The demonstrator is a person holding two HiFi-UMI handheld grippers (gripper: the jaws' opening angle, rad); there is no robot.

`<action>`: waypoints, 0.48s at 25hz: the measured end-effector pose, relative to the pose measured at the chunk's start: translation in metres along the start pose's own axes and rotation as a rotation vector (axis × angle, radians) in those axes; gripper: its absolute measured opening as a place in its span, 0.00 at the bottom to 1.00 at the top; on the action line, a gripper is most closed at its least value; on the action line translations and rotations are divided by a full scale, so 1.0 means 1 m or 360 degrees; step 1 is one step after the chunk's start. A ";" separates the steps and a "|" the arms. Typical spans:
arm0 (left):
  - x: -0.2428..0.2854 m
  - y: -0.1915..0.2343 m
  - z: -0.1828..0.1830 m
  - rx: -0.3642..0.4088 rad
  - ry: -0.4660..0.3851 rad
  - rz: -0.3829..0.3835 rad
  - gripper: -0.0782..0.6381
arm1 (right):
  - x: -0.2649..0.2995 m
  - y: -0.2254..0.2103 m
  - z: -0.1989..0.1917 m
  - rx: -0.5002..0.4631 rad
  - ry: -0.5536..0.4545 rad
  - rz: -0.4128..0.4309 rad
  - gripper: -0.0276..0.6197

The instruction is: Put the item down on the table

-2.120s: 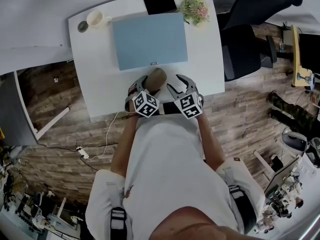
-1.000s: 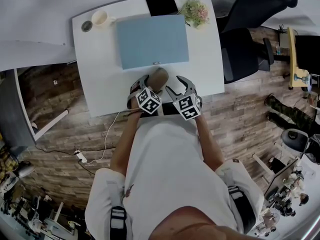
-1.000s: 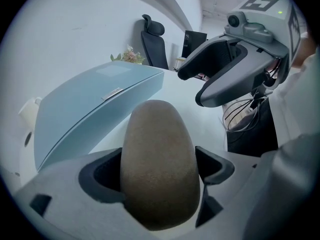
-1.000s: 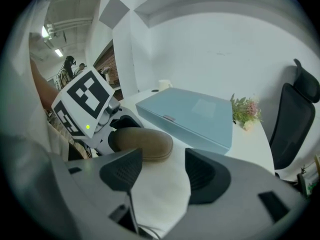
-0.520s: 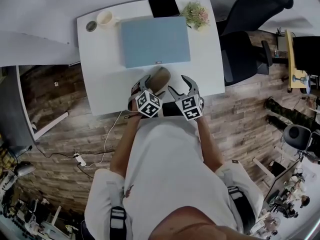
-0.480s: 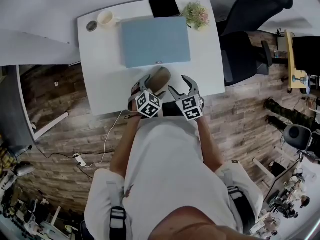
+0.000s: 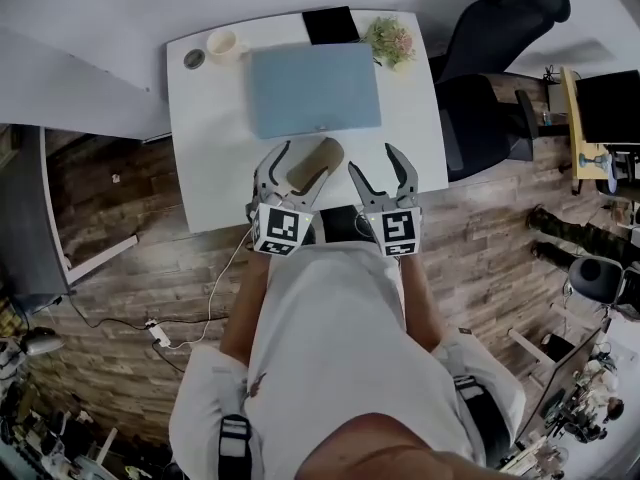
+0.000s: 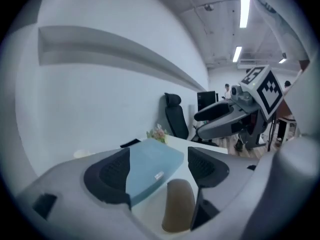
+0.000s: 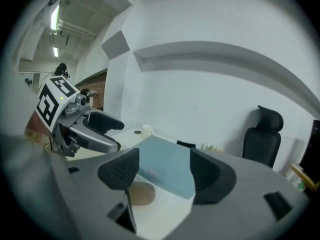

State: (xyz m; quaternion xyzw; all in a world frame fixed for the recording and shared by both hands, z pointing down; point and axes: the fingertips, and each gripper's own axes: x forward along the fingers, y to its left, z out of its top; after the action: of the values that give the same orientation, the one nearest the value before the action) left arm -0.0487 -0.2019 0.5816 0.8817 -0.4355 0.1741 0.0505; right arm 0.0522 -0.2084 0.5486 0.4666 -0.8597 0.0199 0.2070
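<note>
Lifted off the table [image 7: 210, 148] are the left gripper [image 8: 157, 171] and the right gripper [image 9: 164, 171] — the brown oblong item [image 7: 313, 164] is left lying there. Both pairs of jaws are held apart and empty, the left just narrowed — the task is judged done.

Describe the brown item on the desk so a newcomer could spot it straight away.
On the white table, find the big blue-grey slab. Just off its near edge lies the oblong item. It is the only brown, rounded thing there; the cup and plant sit at the far edge.
</note>
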 end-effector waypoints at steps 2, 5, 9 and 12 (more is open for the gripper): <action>-0.018 0.015 0.036 0.0009 -0.0150 0.0081 0.60 | -0.011 -0.002 0.024 -0.0013 -0.0094 -0.0024 0.52; -0.043 0.031 0.079 0.0031 -0.0322 0.0181 0.61 | -0.028 -0.001 0.058 -0.0013 -0.0204 -0.0061 0.52; -0.070 0.037 0.115 -0.0004 -0.0451 0.0265 0.61 | -0.051 -0.002 0.095 -0.0030 -0.0353 -0.0118 0.52; -0.077 0.033 0.127 0.0023 -0.0468 0.0265 0.60 | -0.061 -0.003 0.110 -0.0060 -0.0393 -0.0144 0.52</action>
State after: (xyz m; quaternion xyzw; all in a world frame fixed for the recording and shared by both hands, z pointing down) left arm -0.0845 -0.1949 0.4342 0.8589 -0.5085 0.0500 -0.0348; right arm 0.0467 -0.1861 0.4248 0.4997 -0.8570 -0.0633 0.1089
